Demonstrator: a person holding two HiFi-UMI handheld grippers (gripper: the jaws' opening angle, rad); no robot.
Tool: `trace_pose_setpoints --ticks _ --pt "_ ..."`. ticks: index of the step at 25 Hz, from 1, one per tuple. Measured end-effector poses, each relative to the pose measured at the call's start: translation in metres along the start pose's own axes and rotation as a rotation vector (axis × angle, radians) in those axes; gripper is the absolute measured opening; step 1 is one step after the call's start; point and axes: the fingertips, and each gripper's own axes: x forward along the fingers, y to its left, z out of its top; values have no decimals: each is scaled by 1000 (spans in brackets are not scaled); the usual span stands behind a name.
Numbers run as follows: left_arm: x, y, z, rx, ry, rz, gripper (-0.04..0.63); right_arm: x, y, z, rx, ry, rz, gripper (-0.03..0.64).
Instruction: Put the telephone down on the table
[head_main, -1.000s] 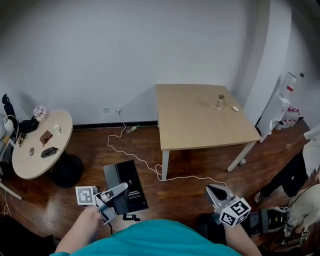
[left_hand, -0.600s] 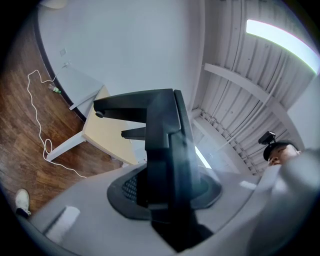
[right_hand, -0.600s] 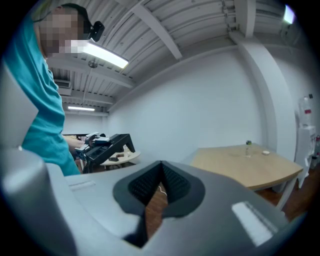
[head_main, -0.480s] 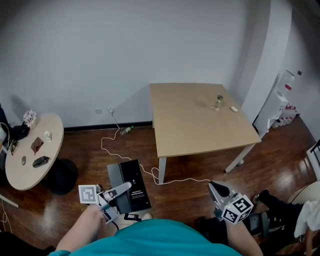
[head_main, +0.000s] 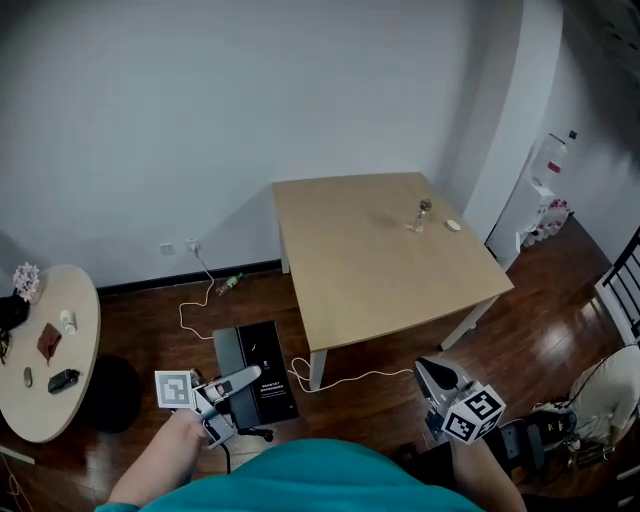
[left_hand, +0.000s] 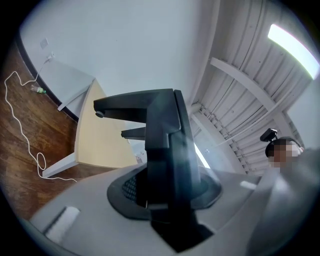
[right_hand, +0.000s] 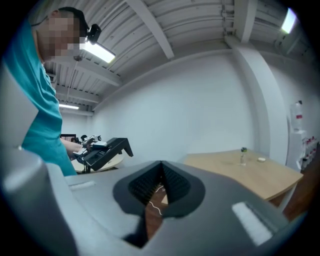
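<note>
My left gripper (head_main: 243, 380) sits low at the left of the head view, shut on a black telephone (head_main: 262, 372) that hangs over the wooden floor. In the left gripper view the telephone (left_hand: 167, 150) stands up between the jaws and hides much of the scene. The right gripper view shows the telephone (right_hand: 107, 150) from the side, held out in the air. My right gripper (head_main: 432, 371) is low at the right, its jaws shut on nothing (right_hand: 161, 167). The light wooden table (head_main: 380, 260) stands ahead, well beyond both grippers.
A small bottle (head_main: 422, 212) and a small white object (head_main: 453, 225) sit near the table's far right corner. A white cable (head_main: 195, 305) trails across the floor from a wall socket. A round side table (head_main: 45, 350) with small items stands left. A chair (head_main: 600, 390) is at the right.
The wooden table has slid left and nearer in the head view, and the round table has moved toward the left edge. Both grippers keep their places; the telephone stays held.
</note>
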Motion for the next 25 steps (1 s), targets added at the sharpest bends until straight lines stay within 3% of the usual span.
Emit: trace_pose_setpoints --ticks 10,19,25 --pt "83 25 13 -4 33 2 170 -8 -94 -4 20 0 -55 2" --pt "207 51 9 -14 -53 15 170 -22 -229 6 -22 11 -12 2" --pt "276 64 6 -28 -23 5 170 -19 -288 14 -32 17 -3 2"
